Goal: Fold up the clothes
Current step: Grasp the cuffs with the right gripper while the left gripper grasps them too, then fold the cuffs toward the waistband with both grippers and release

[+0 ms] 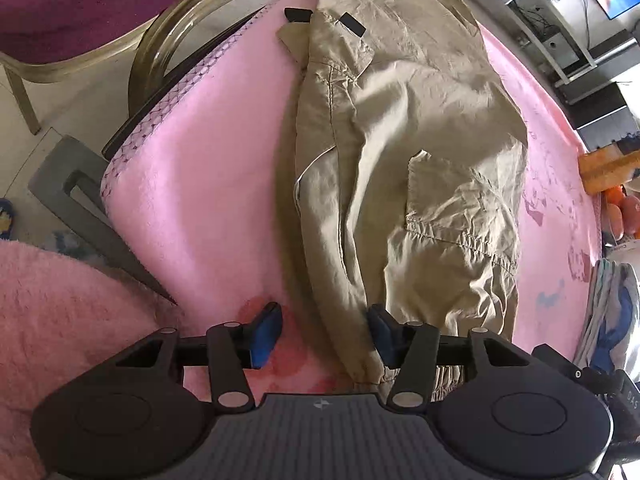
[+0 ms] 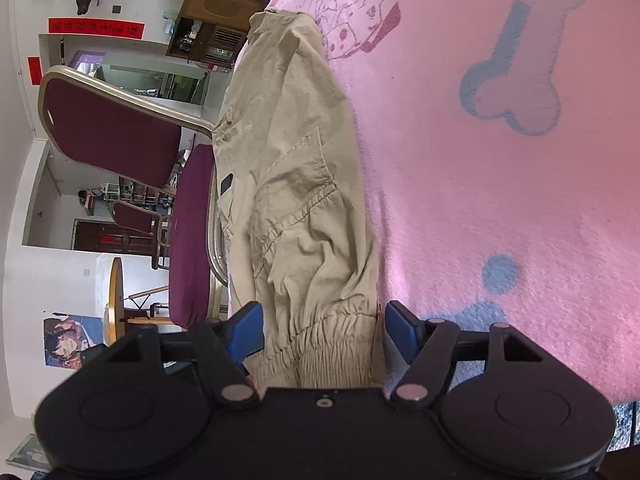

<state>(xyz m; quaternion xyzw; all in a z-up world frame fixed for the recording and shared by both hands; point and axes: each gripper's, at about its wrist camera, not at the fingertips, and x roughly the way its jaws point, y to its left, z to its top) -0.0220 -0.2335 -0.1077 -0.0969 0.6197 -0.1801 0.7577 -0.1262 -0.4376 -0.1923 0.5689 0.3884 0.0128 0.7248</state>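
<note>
A beige pair of cargo trousers [image 1: 400,132] lies lengthwise on a pink blanket [image 1: 208,200], partly folded, with a pocket and black tabs showing. My left gripper [image 1: 324,332] is open, its blue pads on either side of the near elastic cuff end, low over the cloth. In the right wrist view the same trousers [image 2: 300,200] run away along the blanket's [image 2: 500,200] left edge. My right gripper [image 2: 324,332] is open, and the gathered elastic cuff [image 2: 332,340] sits between its blue pads.
A maroon chair [image 2: 120,136] stands close to the table's left edge, also in the left wrist view [image 1: 80,12]. A fluffy pink cloth [image 1: 60,320] lies at the near left. Shelving and a screen [image 1: 580,20] stand beyond the far side.
</note>
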